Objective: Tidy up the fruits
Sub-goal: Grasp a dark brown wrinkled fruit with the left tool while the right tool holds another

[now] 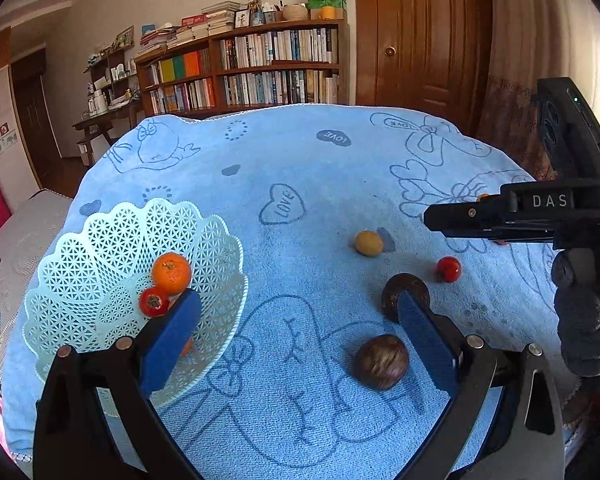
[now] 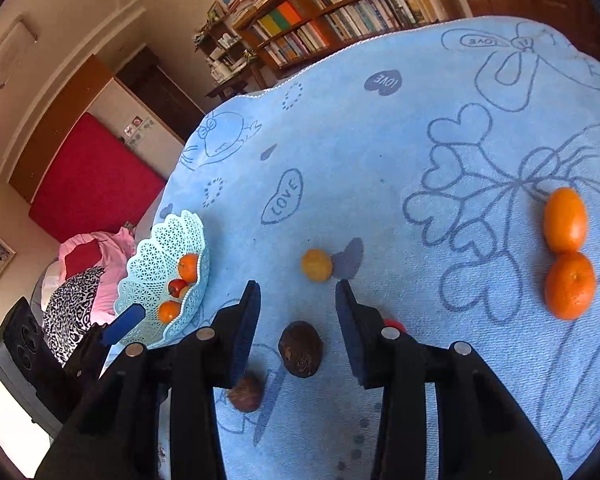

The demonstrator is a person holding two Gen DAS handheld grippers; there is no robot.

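A pale lattice basket [image 1: 80, 264] sits at the left on the blue towel [image 1: 300, 168], holding an orange [image 1: 172, 273] and a small red fruit [image 1: 153, 302]. My left gripper [image 1: 298, 300] is open just right of the basket. One brown round fruit [image 1: 382, 362] lies by its right finger and another [image 1: 396, 290] is behind that fingertip. My right gripper [image 2: 297, 292] is open low over the towel, with a brown fruit [image 2: 300, 350] between its fingers. A yellow fruit [image 2: 317, 265] lies just beyond its tips. Two oranges [image 2: 565, 220] touch at the right.
A small red fruit [image 1: 448, 269] lies right of the brown ones. A gloved hand [image 1: 584, 320] holds the right gripper at the right edge. The towel ends in a curved far edge. Behind it stand a bookshelf [image 1: 260, 64] and a wooden door [image 1: 424, 32].
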